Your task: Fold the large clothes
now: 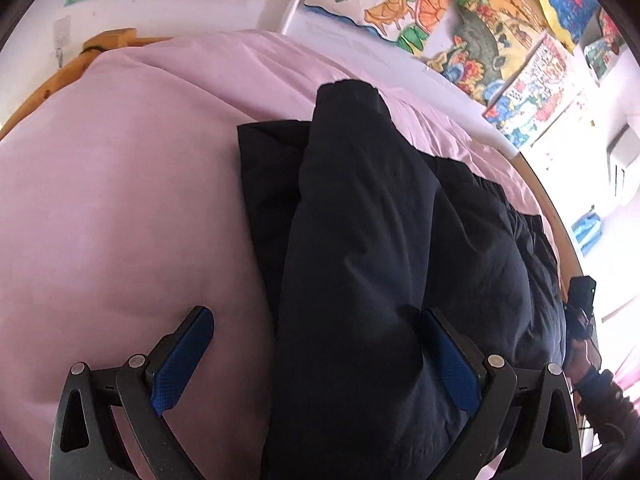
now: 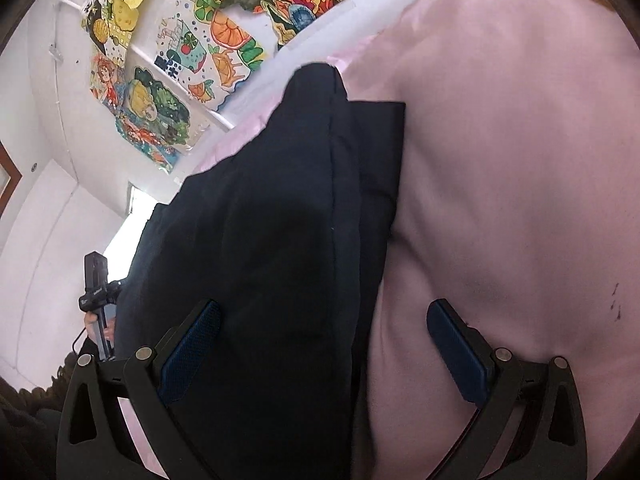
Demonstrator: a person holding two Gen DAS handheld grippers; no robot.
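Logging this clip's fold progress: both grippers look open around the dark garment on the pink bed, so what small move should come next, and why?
Probably close both grippers on the near edge of the dark garment. The left gripper and right gripper each stand open, with cloth lying between their blue pads and nothing pinched. The garment lies in a long bundle on the pink bedcover, so a further fold needs a grip first.

Navy garment [image 1: 360, 220]; pink bedsheet [image 1: 120, 200]; blue gripper pads [image 1: 184, 356].
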